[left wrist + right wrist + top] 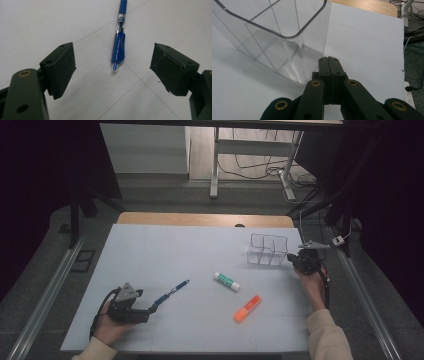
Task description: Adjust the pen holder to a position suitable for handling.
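A blue pen (172, 292) (119, 42) lies on the white board, its tip pointing toward my left gripper (151, 309) (113, 53). That gripper rests low at the front left with its jaws wide open and the pen's near end just ahead between them, untouched. A clear divided organizer (267, 250) (282, 45) stands at the right. My right gripper (295, 261) (328, 59) is shut, with its tips right at the organizer's near wall. Whether they pinch that wall I cannot tell.
A white and green glue stick (227, 281) and an orange marker (247, 308) lie mid-board between the hands. The white board (150, 255) covers a wooden table whose back edge (200, 218) shows. Desk legs and cables (260, 170) are on the floor beyond.
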### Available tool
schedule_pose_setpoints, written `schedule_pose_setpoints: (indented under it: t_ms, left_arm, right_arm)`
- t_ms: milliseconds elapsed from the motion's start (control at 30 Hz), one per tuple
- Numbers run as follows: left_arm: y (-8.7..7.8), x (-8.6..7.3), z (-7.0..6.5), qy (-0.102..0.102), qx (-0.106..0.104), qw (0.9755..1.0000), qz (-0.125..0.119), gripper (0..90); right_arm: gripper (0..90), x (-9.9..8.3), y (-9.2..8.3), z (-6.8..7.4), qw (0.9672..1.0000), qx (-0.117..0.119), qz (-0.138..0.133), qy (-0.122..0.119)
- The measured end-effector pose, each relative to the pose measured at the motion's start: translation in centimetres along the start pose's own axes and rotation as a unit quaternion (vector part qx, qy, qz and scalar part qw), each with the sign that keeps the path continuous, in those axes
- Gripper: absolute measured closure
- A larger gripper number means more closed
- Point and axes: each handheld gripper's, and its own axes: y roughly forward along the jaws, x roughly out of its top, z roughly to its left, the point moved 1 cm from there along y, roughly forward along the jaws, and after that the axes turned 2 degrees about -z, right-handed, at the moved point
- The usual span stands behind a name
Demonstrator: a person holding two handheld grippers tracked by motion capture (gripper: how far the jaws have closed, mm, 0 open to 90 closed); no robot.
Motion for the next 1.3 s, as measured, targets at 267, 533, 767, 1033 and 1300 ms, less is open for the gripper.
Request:
schedule_pose_setpoints:
  t_ms: [267, 533, 767, 1033, 1300]
  left_arm:
    - [0.0, 0.0, 0.0, 0.000, 0.000, 1.0000, 0.001, 20.9]
    - [0.1, -0.1, 0.1, -0.001, 0.000, 1.0000, 0.003, 20.9]
    - [0.1, -0.1, 0.1, 0.001, 0.001, 1.0000, 0.004, 20.9]
    - [0.1, -0.1, 0.1, 0.002, 0.002, 1.0000, 0.005, 20.9]
    - [0.2, -0.1, 0.1, 0.002, 0.003, 1.0000, 0.006, 21.0]
  right_arm:
    - [89.0, 0.4, 0.6, 0.0, 1.0000, 0.006, -0.001, -0.002]
    - [89.0, 0.7, 1.0, 0.1, 0.9999, 0.010, -0.002, -0.012]
    - [89.1, 0.8, 0.9, 0.0, 0.9998, 0.015, -0.011, -0.009]
    - [89.0, 0.9, 1.0, 0.5, 0.9997, 0.019, -0.009, -0.013]
    - [89.1, 1.6, 1.4, 1.8, 0.9992, 0.033, -0.009, -0.021]
